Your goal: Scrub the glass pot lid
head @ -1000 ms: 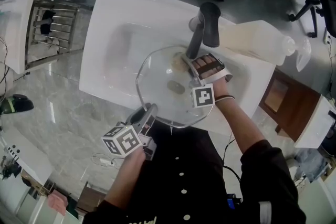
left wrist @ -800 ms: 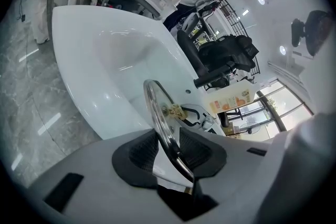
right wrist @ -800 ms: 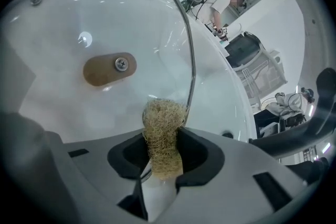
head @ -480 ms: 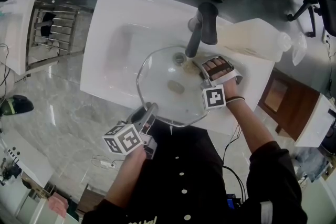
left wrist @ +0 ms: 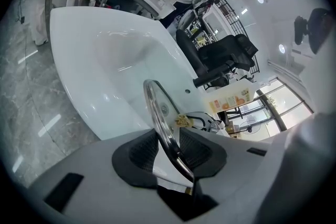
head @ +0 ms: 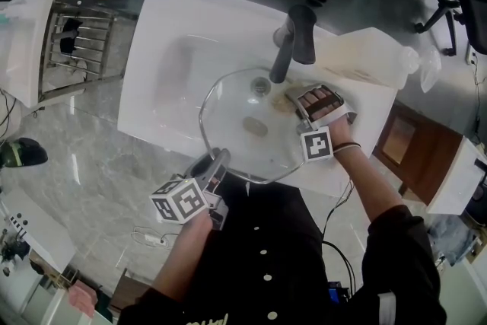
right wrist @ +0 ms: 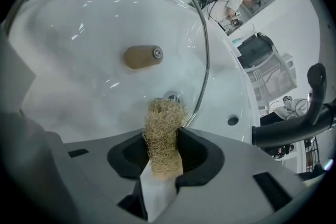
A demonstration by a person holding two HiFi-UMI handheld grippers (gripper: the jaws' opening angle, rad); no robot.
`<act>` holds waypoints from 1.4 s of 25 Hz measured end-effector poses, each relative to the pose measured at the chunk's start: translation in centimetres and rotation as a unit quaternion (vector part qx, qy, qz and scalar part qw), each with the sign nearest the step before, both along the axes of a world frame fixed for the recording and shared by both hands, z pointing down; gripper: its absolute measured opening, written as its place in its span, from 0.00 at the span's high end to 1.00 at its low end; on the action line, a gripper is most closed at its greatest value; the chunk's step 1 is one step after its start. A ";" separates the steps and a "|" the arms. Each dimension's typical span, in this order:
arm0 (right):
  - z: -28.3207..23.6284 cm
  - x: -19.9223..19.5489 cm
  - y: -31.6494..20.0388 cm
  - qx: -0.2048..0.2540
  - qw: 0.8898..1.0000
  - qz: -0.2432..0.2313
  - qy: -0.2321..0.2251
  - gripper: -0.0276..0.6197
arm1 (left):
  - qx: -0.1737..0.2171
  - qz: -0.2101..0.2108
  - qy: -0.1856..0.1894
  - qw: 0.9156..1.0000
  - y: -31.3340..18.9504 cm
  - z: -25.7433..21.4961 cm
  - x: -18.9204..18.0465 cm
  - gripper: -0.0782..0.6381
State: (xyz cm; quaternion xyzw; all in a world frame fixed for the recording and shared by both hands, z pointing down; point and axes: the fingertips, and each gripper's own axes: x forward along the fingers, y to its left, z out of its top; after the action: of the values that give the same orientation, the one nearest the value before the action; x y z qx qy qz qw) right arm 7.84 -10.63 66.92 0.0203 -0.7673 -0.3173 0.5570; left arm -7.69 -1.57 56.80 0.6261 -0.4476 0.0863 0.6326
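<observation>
The glass pot lid [head: 236, 135] is held on edge over the white sink [head: 171, 49], its brown knob [head: 255, 125] at the centre. My left gripper [head: 214, 167] is shut on the lid's metal rim [left wrist: 159, 115] at the near edge. My right gripper [head: 298, 104] is shut on a tan loofah scrubber [right wrist: 164, 136], which sits at the lid's right side, close to the rim [right wrist: 203, 60]. In the right gripper view the knob [right wrist: 142, 56] shows through the glass, beyond the scrubber.
A black faucet [head: 293, 42] rises just behind the lid, with the drain [head: 261, 86] below it. A metal rack [head: 76, 38] stands left of the sink. A pale plastic container [head: 373, 57] lies at the right. The marble counter [head: 91, 156] surrounds the sink.
My right gripper has slid the scrubber from near the faucet rightward and toward me, out to the lid's right edge. The left gripper and lid have stayed almost still.
</observation>
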 end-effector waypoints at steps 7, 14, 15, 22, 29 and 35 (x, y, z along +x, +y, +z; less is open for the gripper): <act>-1.2 -1.5 -0.6 0.025 0.998 0.033 -0.045 0.73 | -0.002 0.006 0.001 1.000 0.0 0.0 0.1 0.69; -3.9 -9.8 -2.1 0.035 0.989 0.034 -0.141 0.73 | -0.002 0.005 0.000 1.000 0.0 0.0 0.0 0.69; -4.3 -10.9 -2.3 0.037 0.987 0.030 -0.155 0.73 | -0.002 0.005 0.000 1.000 0.0 0.0 0.0 0.69; -5.3 -15.5 -2.8 0.041 0.980 -0.003 -0.193 0.73 | -0.001 0.008 0.001 1.000 0.0 0.1 0.1 0.69; -4.5 -16.1 -2.6 0.030 0.981 -0.012 -0.193 0.73 | -0.001 0.025 -0.010 1.000 0.0 0.1 0.0 0.68; -4.1 -15.8 -2.1 0.026 0.982 -0.025 -0.186 0.73 | -0.006 0.027 -0.012 1.000 0.2 0.4 0.1 0.68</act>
State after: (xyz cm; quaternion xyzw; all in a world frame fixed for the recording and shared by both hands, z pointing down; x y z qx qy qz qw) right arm -8.00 -12.69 62.78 0.0736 -0.8493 -0.3415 0.3958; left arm -7.61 -1.36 57.20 0.6335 -0.4377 0.1138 0.6279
